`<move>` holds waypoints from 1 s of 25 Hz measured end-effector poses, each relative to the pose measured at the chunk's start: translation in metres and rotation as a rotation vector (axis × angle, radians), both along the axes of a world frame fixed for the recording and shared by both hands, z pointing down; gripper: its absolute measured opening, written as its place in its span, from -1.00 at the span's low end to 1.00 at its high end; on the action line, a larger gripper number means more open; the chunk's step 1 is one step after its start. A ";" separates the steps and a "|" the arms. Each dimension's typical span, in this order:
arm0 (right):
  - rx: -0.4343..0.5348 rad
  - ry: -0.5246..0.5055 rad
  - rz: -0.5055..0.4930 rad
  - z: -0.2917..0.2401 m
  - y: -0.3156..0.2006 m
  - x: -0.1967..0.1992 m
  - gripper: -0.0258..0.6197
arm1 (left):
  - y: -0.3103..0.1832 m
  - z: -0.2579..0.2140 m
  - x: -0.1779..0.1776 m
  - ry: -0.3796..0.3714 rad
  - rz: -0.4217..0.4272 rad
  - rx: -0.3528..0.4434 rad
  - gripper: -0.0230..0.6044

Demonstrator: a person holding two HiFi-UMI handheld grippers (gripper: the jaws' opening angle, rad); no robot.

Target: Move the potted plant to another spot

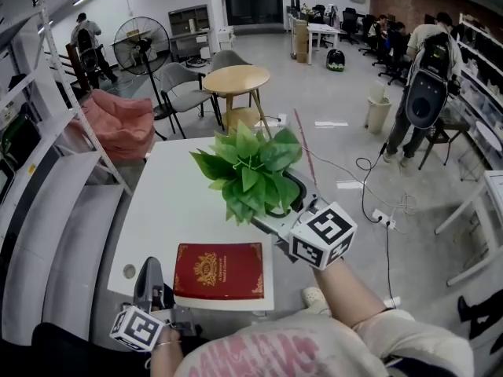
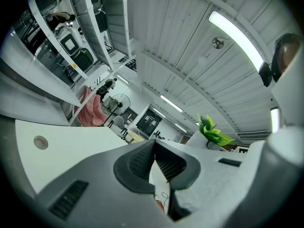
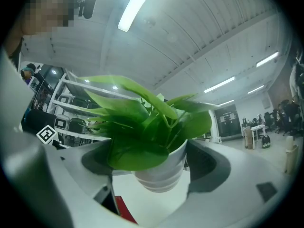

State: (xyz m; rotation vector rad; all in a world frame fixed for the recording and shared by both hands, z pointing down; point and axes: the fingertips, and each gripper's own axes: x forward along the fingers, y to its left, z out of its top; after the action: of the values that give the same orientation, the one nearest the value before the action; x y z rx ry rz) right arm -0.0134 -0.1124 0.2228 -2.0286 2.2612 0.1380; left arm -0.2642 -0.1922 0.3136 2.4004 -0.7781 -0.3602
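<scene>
**A:** Where do we find the plant [image 1: 250, 170]?

**B:** We see it over the right half of the white table [image 1: 169, 199], between the jaws of the right gripper [image 3: 153, 161]. In the head view its green leaves spread up and to the left of that gripper's marker cube [image 1: 322, 234] and hide the pot.

**A:** Is the gripper holding it?

**B:** Yes. In the right gripper view we see the white ribbed pot [image 3: 164, 175] sitting squarely between the two jaws. They stand wide apart and close in on its sides. The leaves spill over the left jaw and fill the middle of that view. The pot leans slightly. We cannot tell whether its base touches the tabletop.

**A:** What lies near it?

**B:** We see a red book [image 1: 218, 271] with gold print lying flat at the near edge of the table. It is below and a little left of the plant, apart from it. In the right gripper view a corner of the book shows under the left jaw.

**A:** And the other hand?

**B:** We see the left gripper [image 2: 154, 151] low at the near left corner of the table, just left of the book. Its jaws are pressed together with nothing between them. In its own view the plant shows small and far off to the right.
</scene>
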 end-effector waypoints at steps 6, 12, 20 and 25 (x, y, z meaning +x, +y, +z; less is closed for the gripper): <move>0.006 0.000 -0.009 0.000 -0.001 -0.001 0.50 | 0.000 -0.003 0.002 0.014 -0.002 0.011 -0.91; 0.049 0.004 -0.032 -0.003 -0.008 0.014 0.50 | 0.001 0.007 0.014 -0.002 -0.026 0.015 -0.91; 0.067 -0.002 -0.126 -0.023 -0.041 0.082 0.50 | -0.011 -0.017 0.070 0.005 -0.139 0.035 -0.91; 0.081 0.012 -0.200 -0.029 -0.052 0.118 0.50 | -0.004 -0.019 0.108 0.010 -0.200 0.046 -0.91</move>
State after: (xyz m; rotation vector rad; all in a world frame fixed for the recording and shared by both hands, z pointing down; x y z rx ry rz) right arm 0.1049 -0.1644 0.1940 -1.7560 2.4070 0.2217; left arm -0.1559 -0.1964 0.2943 2.3670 -1.0186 -0.4736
